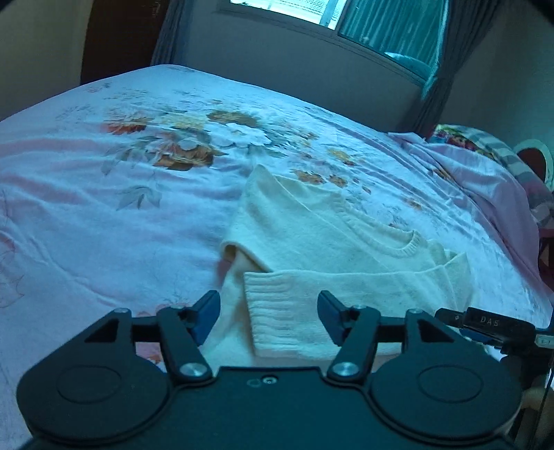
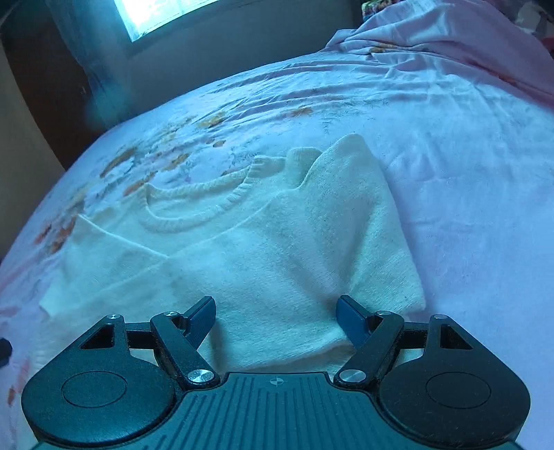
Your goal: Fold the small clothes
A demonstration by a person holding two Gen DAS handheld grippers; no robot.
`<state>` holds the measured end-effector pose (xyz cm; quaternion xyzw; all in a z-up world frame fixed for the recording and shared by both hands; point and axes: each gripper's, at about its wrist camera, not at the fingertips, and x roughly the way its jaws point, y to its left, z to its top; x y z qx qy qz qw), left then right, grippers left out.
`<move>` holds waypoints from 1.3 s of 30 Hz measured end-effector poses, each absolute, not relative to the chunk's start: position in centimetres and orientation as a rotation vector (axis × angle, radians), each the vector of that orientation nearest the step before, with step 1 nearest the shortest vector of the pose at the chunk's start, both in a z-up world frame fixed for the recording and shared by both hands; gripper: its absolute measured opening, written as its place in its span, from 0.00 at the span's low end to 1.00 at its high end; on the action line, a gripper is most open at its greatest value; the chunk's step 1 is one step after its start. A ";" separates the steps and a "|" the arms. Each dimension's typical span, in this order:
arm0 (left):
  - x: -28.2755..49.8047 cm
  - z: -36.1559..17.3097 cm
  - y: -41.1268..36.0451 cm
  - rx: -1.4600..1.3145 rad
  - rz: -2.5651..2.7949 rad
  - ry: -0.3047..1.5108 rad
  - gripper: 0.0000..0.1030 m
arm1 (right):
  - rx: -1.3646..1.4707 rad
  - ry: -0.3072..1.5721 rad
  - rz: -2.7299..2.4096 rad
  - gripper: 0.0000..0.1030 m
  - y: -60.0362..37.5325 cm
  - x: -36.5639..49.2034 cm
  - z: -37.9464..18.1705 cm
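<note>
A cream knitted sweater [image 1: 311,228] lies front up on the pink flowered bed sheet [image 1: 104,207]. One sleeve is folded across its chest, and the ribbed cuff [image 1: 284,311] ends between the fingers of my left gripper [image 1: 268,301]. That gripper is open, its blue pads standing clear of the cuff. The round neckline [image 1: 398,245] lies beyond. In the right wrist view my right gripper [image 2: 275,304] hovers open over the sweater [image 2: 277,249], near its lower right side, with nothing gripped. The other sleeve [image 2: 346,194] is folded inwards beside the neckline [image 2: 194,207]. The right gripper [image 1: 484,325] also shows at the left view's right edge.
A crumpled pink sheet and patterned bedding [image 1: 484,162] are heaped at the bed's right end, and the sheet [image 2: 450,41] also shows in the right wrist view. A window [image 1: 294,10] with curtains sits in the wall behind the bed. Flat sheet stretches left of the sweater.
</note>
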<state>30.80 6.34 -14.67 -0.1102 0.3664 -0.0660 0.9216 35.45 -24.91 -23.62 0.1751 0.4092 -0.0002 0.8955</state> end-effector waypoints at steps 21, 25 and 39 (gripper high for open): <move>24.1 -16.6 3.9 0.045 -0.107 0.967 0.68 | 0.313 0.899 -0.023 0.74 -24.3 19.3 -19.7; 20.5 -16.5 6.1 0.043 -0.075 0.976 0.70 | 0.356 0.925 -0.052 0.74 -25.3 14.3 -20.4; 10.4 -17.0 12.4 -0.021 -0.043 0.999 0.73 | 0.407 0.964 0.029 0.74 -23.4 3.6 -20.9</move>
